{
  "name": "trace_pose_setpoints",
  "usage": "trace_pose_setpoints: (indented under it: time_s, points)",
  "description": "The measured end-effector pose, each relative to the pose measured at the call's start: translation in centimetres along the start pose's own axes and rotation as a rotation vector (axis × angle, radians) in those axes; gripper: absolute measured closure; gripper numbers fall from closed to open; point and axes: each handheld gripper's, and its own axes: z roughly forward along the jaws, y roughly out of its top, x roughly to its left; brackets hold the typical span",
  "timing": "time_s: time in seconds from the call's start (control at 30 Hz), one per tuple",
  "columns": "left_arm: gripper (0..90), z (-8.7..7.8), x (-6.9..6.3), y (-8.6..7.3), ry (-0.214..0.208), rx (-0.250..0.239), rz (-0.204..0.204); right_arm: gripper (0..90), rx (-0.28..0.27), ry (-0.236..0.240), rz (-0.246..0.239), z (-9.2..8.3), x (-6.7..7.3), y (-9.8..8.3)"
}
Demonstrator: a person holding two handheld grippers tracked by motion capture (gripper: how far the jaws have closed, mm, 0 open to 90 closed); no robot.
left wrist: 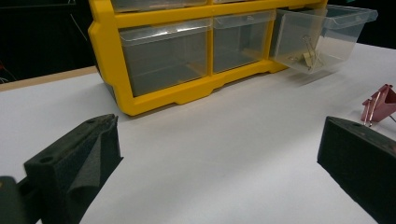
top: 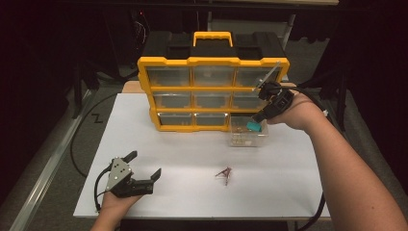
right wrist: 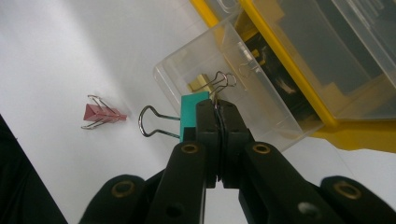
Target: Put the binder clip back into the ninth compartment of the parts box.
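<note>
Right gripper (top: 258, 120) angled down over the clear drawer (top: 248, 137), jaws clamped on a teal binder clip (right wrist: 191, 114); left gripper (top: 144, 168) resting low on the table (top: 192, 154), jaws wide, empty.

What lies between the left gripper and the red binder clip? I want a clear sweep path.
Bare white table between left gripper and red binder clip, high view.

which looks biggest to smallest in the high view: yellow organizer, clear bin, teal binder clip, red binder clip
1. yellow organizer, by far the largest
2. clear bin, pulled out onto the table
3. teal binder clip and red binder clip: both small and look alike in size; the right gripper hides part of the teal one, so no ranking.
</note>
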Motion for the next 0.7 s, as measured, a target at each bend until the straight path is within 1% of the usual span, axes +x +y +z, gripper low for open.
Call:
trace_pose_setpoints:
  time_s: [0.2,0.23,0.3,0.37,0.43,0.53,0.7]
  points:
    - [0.2,0.0,0.0,0.0,0.0,-0.001,-0.001,90.0,0.009,-0.015,0.009,0.4,-0.5,0.1]
    - [0.3,0.0,0.0,0.0,0.001,-0.005,-0.006,90.0,0.008,-0.017,0.008,0.5,-0.6,0.2]
    - [0.2,0.0,0.1,0.0,0.001,-0.004,-0.005,90.0,0.009,-0.023,0.019,0.6,-0.7,0.2]
    - [0.3,0.0,0.1,0.0,-0.001,-0.005,-0.005,90.0,0.007,-0.033,0.02,0.7,-0.9,0.2]
    - [0.3,0.0,0.1,0.0,-0.002,-0.005,-0.003,90.0,0.005,-0.039,0.033,0.8,-1.0,0.2]
    - [0.2,-0.1,0.1,0.0,-0.003,-0.004,0.0,90.0,0.004,-0.051,0.036,1.2,-1.1,0.1]
    - [0.3,-0.1,0.2,0.1,-0.001,-0.006,-0.003,90.0,0.017,-0.041,0.039,2.0,-1.2,0.1]
